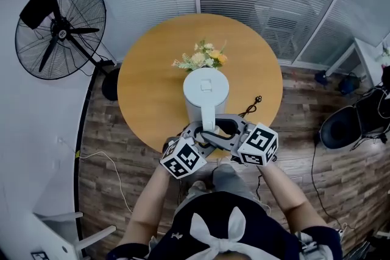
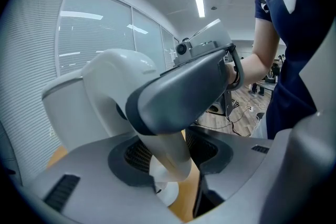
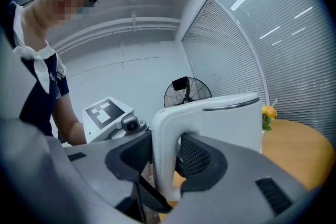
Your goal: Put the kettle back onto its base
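Observation:
The white kettle stands upright near the front edge of the round wooden table. Whether a base lies under it I cannot tell from the head view. My left gripper and right gripper meet at its handle from the near side. In the left gripper view the white handle runs down between the left gripper pads, and the right gripper's grey jaw crosses in front. In the right gripper view the right gripper is shut on the handle, with the kettle body beyond.
A small bunch of flowers stands just behind the kettle. A black cable with a plug lies on the table to the kettle's right. A standing fan is off the table's left, and dark furniture sits on the floor at right.

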Motion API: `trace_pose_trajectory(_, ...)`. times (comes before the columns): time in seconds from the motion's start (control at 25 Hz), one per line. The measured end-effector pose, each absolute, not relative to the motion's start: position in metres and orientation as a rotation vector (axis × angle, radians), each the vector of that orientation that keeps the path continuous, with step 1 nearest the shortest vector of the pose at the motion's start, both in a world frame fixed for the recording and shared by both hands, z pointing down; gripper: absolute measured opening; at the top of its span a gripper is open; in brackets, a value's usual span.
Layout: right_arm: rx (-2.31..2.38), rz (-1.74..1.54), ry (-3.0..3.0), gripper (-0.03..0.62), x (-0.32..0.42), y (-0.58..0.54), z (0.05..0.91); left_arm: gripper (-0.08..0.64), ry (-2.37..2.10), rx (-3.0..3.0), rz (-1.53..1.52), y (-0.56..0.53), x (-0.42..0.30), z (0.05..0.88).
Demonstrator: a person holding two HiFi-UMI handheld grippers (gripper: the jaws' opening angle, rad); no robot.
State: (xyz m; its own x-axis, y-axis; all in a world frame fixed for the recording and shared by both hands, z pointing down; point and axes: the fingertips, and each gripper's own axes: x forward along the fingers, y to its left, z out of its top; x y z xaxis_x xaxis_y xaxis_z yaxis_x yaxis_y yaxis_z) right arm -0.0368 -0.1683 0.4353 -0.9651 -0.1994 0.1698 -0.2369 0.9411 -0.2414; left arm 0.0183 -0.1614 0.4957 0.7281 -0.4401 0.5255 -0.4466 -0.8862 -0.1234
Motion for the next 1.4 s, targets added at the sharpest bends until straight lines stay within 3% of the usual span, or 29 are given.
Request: trace_pose_trajectory(1.4, 0.334, 0.469, -2.896, 0.175, -0.038, -0.165, 0.464, 0.204, -0.696, 2.863, 0.874, -0.154, 0.018, 0.523)
